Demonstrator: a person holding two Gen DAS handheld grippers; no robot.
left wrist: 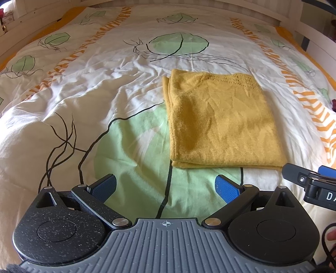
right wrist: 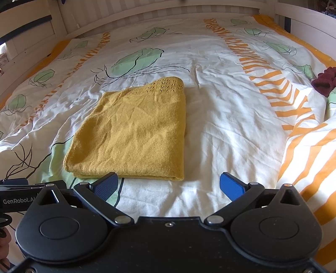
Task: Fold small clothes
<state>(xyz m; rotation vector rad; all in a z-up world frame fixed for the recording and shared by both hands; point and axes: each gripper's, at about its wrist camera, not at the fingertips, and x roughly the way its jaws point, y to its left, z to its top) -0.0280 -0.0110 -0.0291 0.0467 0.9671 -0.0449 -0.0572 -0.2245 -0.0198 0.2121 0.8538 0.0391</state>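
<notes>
Nearest to me, at the bottom of the left wrist view, my left gripper (left wrist: 166, 188) has its blue pads spread wide with nothing between them, only the green leaf print of the duvet (left wrist: 88, 100) showing in the gap. The right gripper (right wrist: 169, 185) sits the same way at the bottom of its own view: jaws apart, empty, hovering over white cover. Its tip also pokes into the lower right edge of the left view, so I judge the two tools are side by side and close.

Just beyond both sets of fingers lies the yellow knit top (right wrist: 134, 130), already a neat rectangle of several layers. In the right wrist view it fills the centre left, its near doubled edge just past my left-hand pad; in the left wrist view it sits centre right, near edge a little ahead of the fingers. Neither gripper touches it. The lacy hem shows along its far edge.

I read this piece as folded, or one fold short of finished. If I want it smaller, the next move calls for both grippers to pinch the near corners through all layers and carry them to the far edge without dragging the stack.

Further out, at the right edge of the right view, a dark red garment (right wrist: 324, 80) is bunched up, likely next. Beyond is the white bed frame (right wrist: 159, 10).
</notes>
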